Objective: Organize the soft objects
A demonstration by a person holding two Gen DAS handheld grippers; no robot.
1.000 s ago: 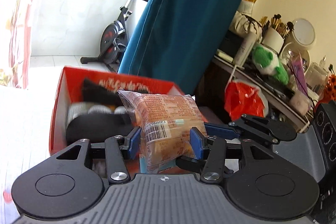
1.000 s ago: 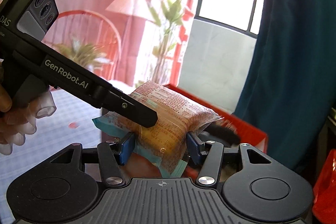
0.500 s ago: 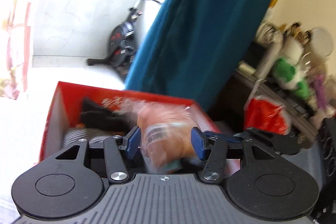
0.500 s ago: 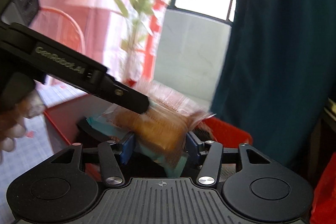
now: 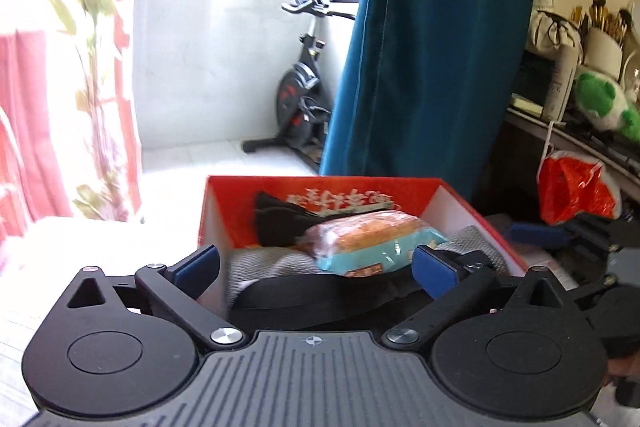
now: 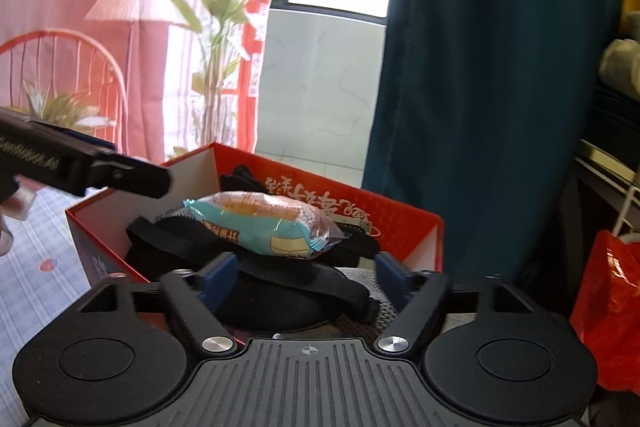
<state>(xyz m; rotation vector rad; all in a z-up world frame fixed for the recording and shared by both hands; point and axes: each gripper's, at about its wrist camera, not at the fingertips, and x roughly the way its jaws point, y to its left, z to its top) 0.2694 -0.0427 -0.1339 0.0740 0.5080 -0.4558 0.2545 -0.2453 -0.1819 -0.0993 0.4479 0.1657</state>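
**Bread packet lies in the red box, both grippers spread wide**

The wrapped bread packet (image 5: 374, 241) rests in the middle of the red box (image 5: 476, 215), on top of dark clothes (image 5: 280, 223) and a grey knitted cloth (image 5: 264, 263). In the right wrist view the same packet (image 6: 266, 221) sits at the centre of the frame, tilted a little, with its teal end toward the lower right.

The left gripper (image 5: 316, 263) has just been opening; its blue fingers (image 5: 434, 269) now stand far apart at the lower middle of its own view, touching nothing, with the packet beyond them and free. In the right wrist view the left gripper (image 6: 160, 181) reaches in from the left edge over the box's near corner.

The right gripper (image 6: 308, 277) has likewise just been opening. Its fingers (image 6: 218, 277) are wide and empty, above a black padded item (image 6: 296, 299) at the near end of the box (image 6: 400, 223).

A teal curtain (image 5: 432, 59) hangs behind the box, and an exercise bike (image 5: 300, 99) stands at the upper middle of the left wrist view.
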